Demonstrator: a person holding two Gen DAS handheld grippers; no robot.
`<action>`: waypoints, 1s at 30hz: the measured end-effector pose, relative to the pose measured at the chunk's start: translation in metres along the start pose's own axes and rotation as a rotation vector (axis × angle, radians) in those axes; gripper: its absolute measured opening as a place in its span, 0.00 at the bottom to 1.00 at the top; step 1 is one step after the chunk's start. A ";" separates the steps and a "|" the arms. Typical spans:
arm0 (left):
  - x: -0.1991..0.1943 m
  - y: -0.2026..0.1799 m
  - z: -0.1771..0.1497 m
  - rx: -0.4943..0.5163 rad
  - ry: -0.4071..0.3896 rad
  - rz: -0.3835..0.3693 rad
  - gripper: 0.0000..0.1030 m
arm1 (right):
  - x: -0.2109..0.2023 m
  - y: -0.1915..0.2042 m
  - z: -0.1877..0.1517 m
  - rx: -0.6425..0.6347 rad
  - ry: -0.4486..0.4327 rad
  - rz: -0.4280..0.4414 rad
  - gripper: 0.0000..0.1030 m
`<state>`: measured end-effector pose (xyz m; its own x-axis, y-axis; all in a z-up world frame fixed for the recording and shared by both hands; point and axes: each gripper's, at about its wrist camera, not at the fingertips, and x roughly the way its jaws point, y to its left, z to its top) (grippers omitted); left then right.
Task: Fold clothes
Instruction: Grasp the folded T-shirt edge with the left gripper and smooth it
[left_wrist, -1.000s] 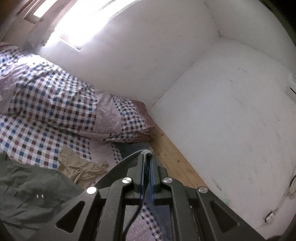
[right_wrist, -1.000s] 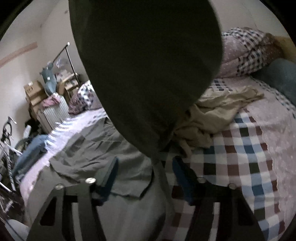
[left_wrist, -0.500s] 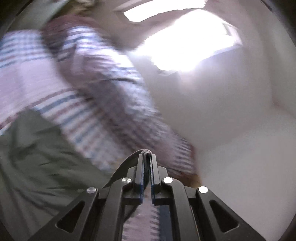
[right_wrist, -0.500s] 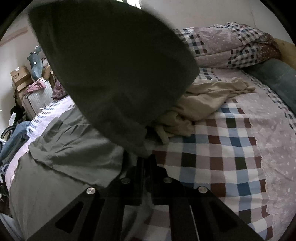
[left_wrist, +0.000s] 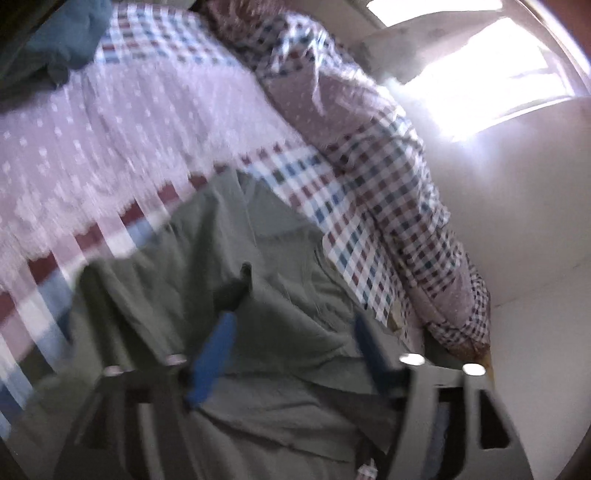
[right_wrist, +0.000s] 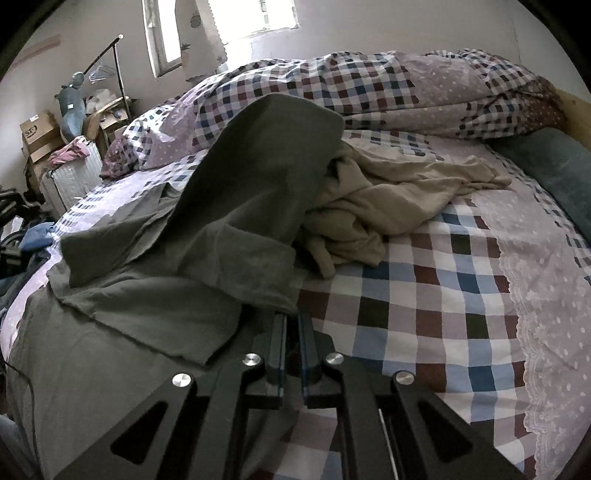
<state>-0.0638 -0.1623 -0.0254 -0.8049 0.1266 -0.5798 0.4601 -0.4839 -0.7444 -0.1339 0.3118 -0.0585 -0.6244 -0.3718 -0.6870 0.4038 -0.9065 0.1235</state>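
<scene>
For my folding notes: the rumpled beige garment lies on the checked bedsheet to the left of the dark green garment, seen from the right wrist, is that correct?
Not quite: the rumpled beige garment lies to the right of the dark green garment on the checked bedsheet, as the right wrist view shows.

Daylight from a window (right_wrist: 255, 18) leaves the room dim; the left wrist view is smeared by motion blur with window glare (left_wrist: 491, 85), both views curved with dark corners.
</scene>
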 end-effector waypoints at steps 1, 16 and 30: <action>-0.003 0.000 0.002 0.021 -0.004 0.001 0.80 | 0.000 0.000 0.000 -0.001 0.001 -0.003 0.04; 0.050 -0.004 -0.030 0.227 0.284 0.099 0.78 | 0.003 0.006 -0.001 -0.028 0.017 -0.032 0.04; 0.063 0.001 -0.027 0.188 0.316 0.138 0.05 | 0.001 0.006 -0.001 -0.028 0.013 -0.033 0.04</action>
<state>-0.1037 -0.1318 -0.0712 -0.5716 0.2959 -0.7653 0.4551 -0.6618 -0.5958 -0.1319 0.3058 -0.0593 -0.6291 -0.3388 -0.6996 0.4019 -0.9122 0.0804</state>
